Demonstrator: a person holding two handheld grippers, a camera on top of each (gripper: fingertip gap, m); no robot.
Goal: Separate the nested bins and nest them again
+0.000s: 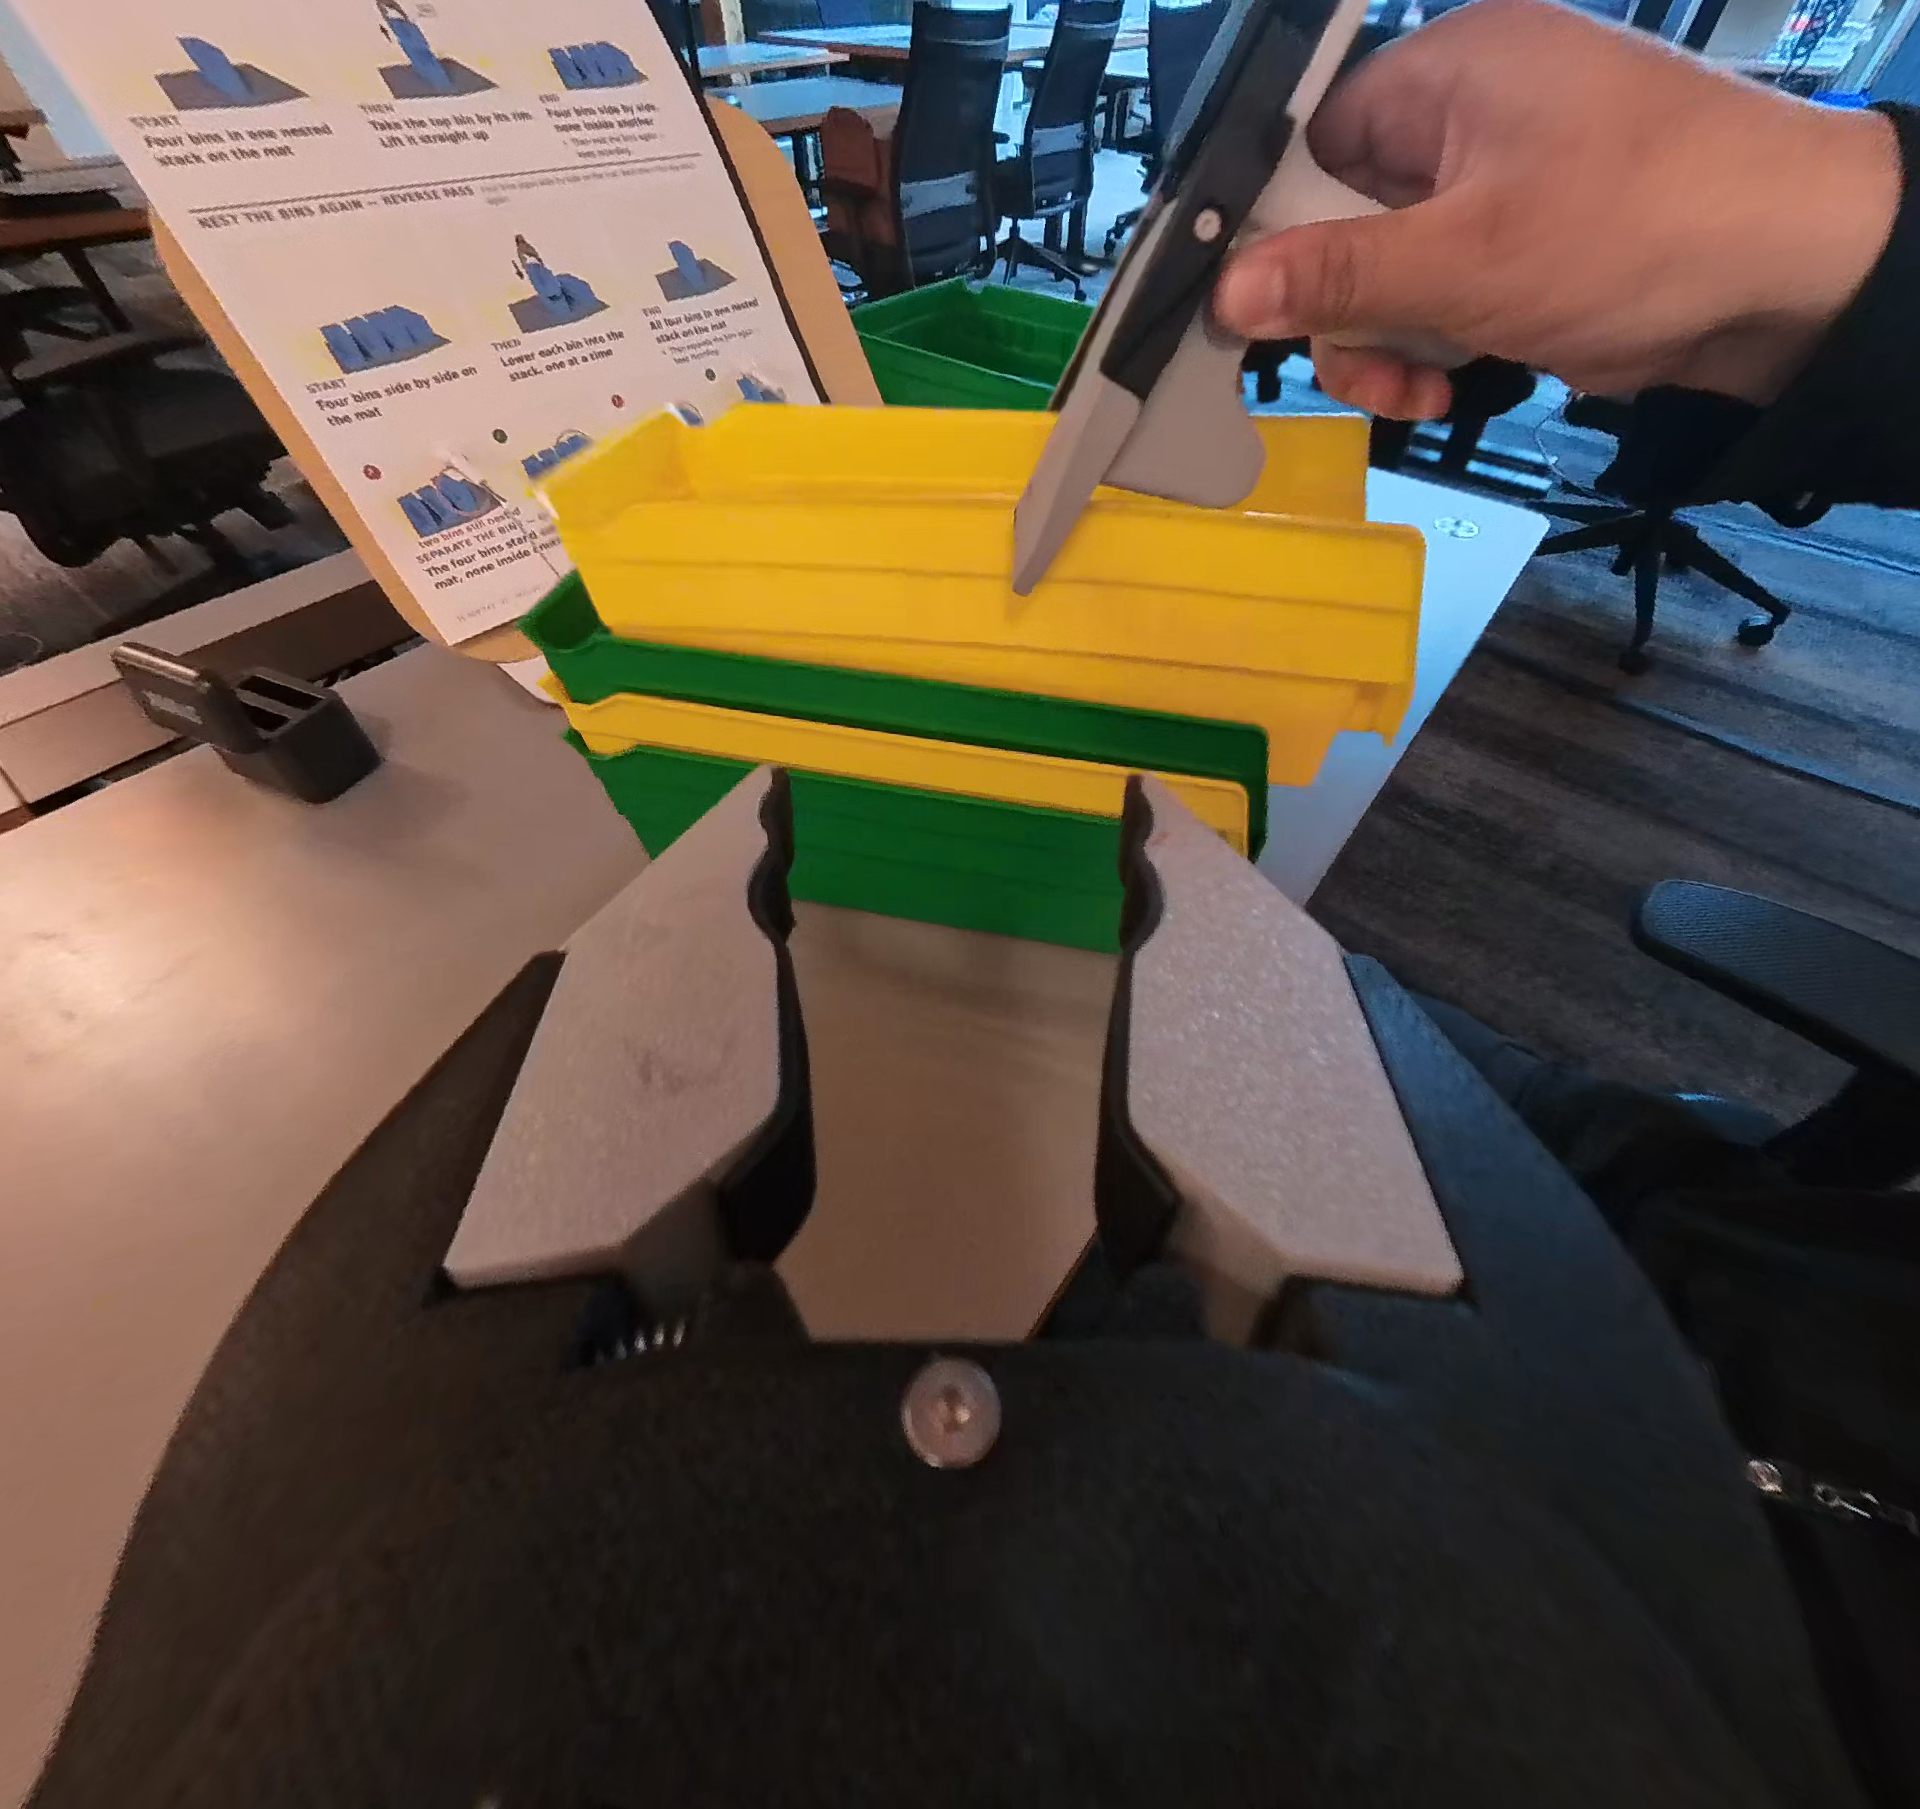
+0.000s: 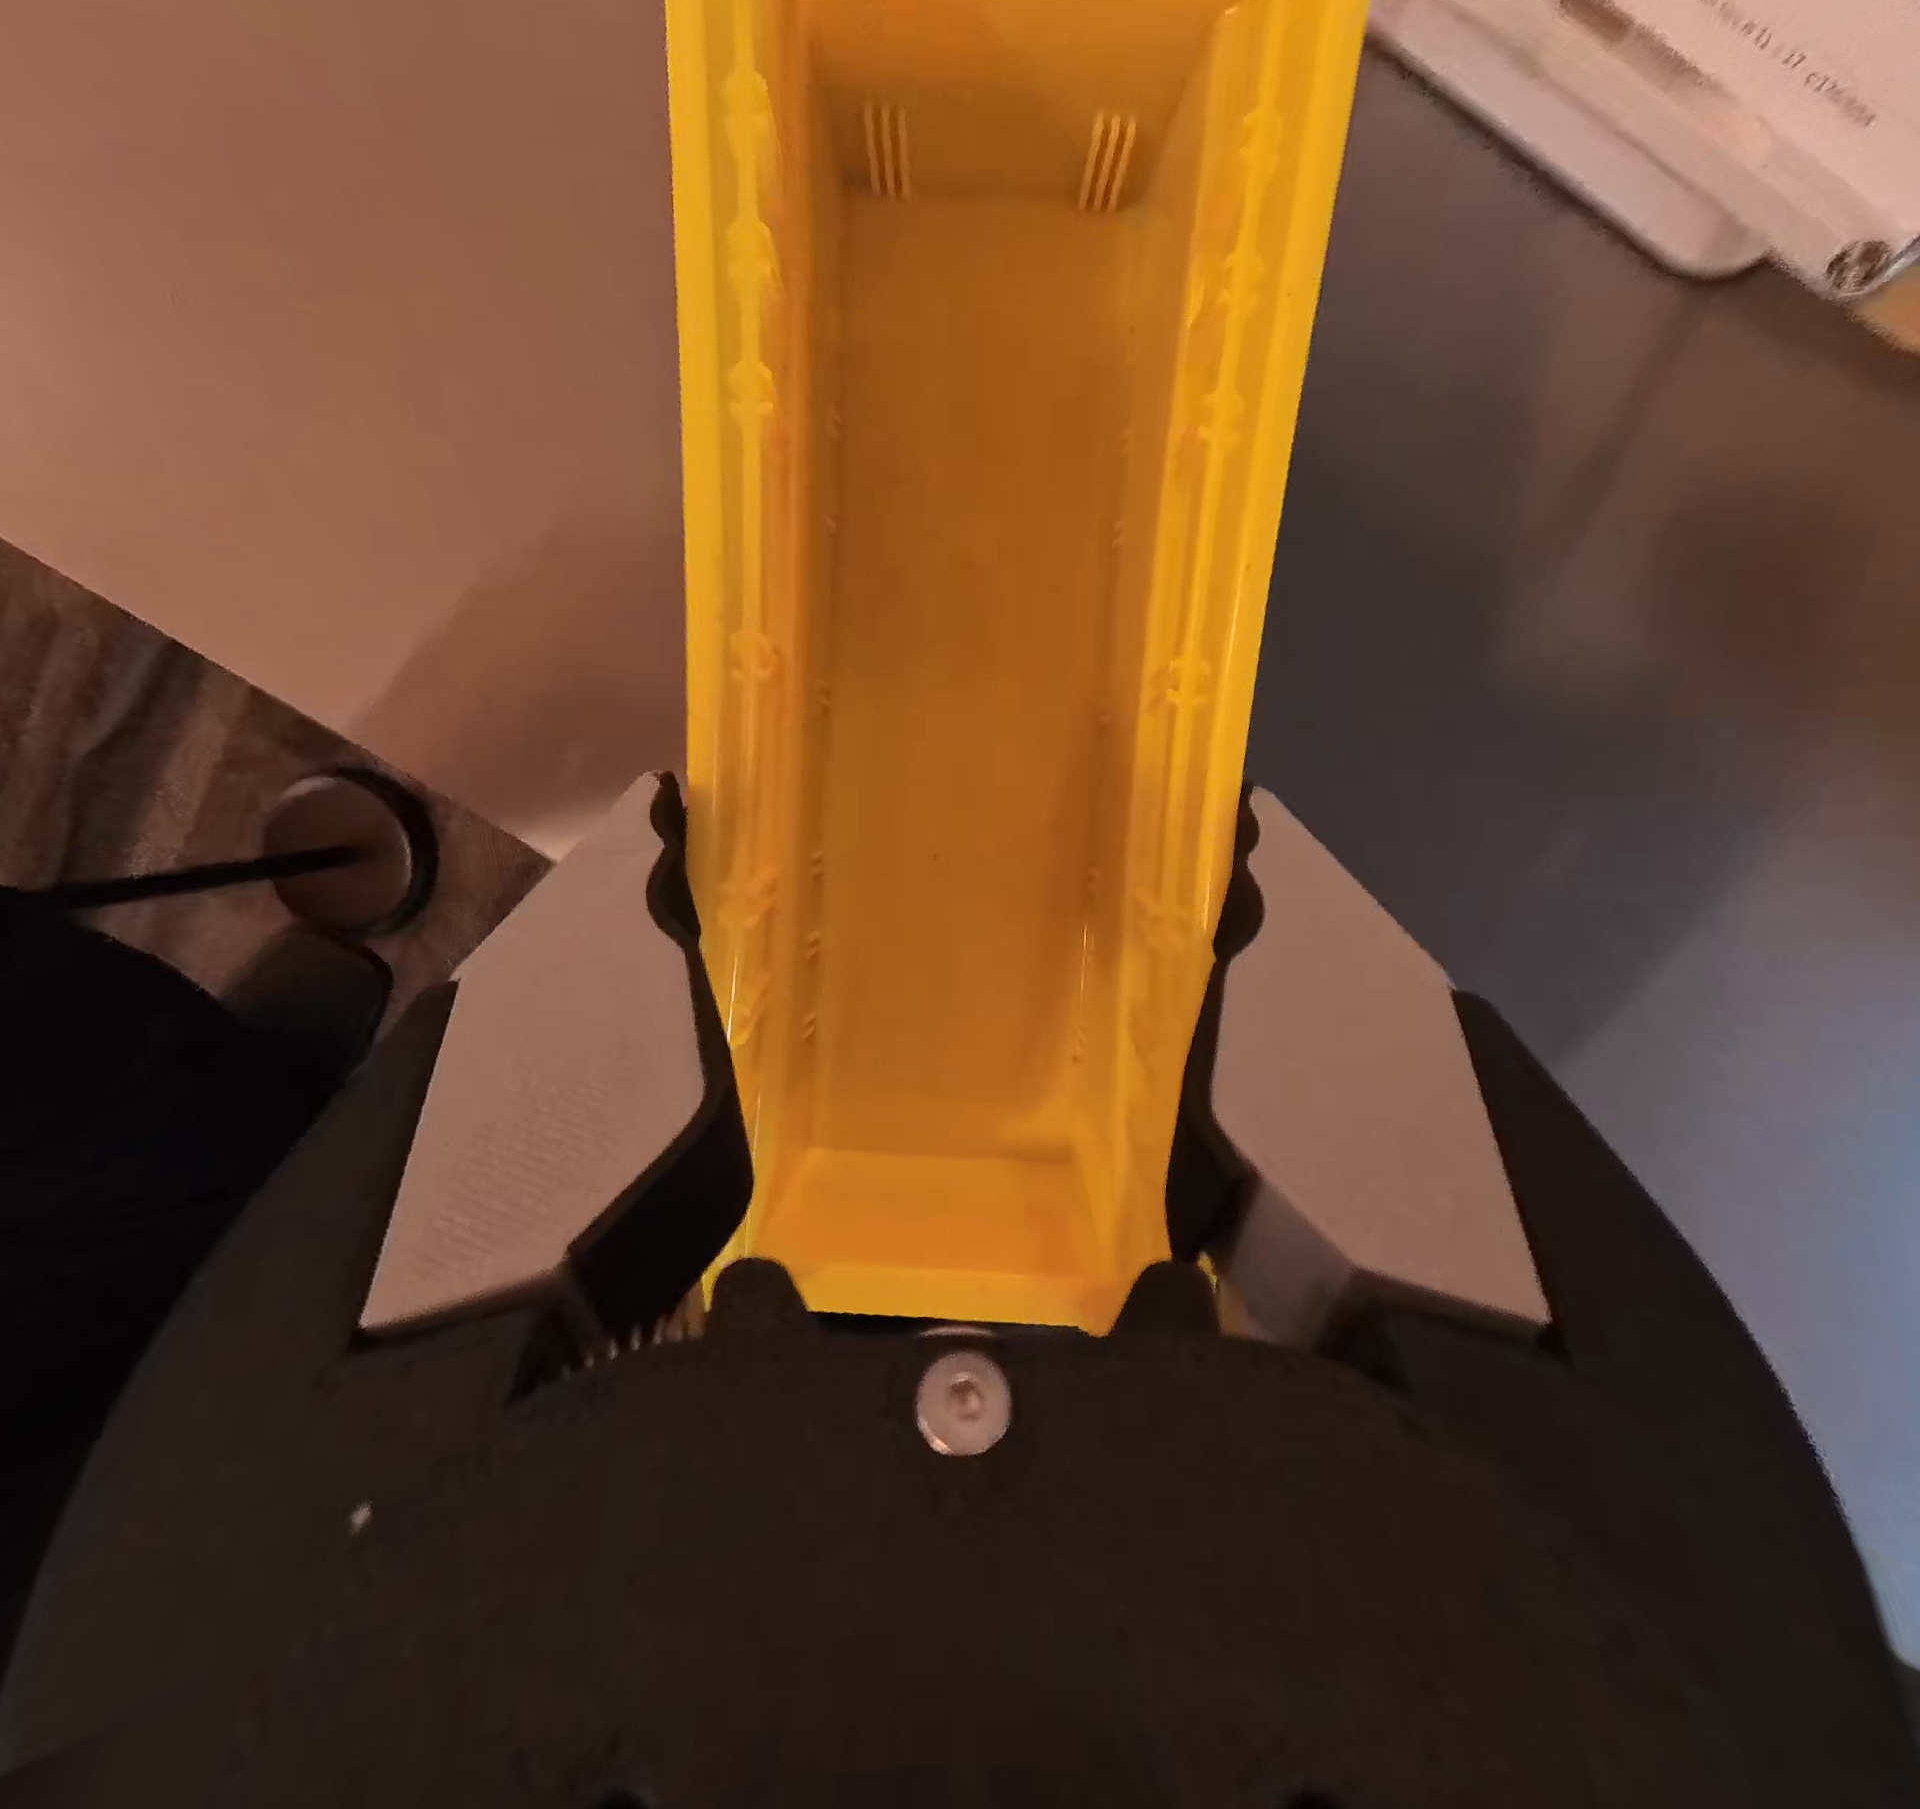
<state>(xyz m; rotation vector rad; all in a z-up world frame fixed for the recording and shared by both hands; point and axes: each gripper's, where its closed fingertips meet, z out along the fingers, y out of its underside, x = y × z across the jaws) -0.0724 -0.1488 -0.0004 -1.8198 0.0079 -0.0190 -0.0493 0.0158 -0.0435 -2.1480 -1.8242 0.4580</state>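
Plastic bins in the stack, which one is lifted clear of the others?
The top yellow plastic bin, held by the right tongs; the green and yellow bins below stay nested.

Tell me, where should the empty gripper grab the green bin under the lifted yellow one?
Probably by its long rim, from above. The green bin sits nested in the stack, so its walls are mostly hidden and only the rim sticks out. The left gripper is open and low in front. The right gripper already pinches the top yellow bin across its two long walls, so that grip likely works here too.
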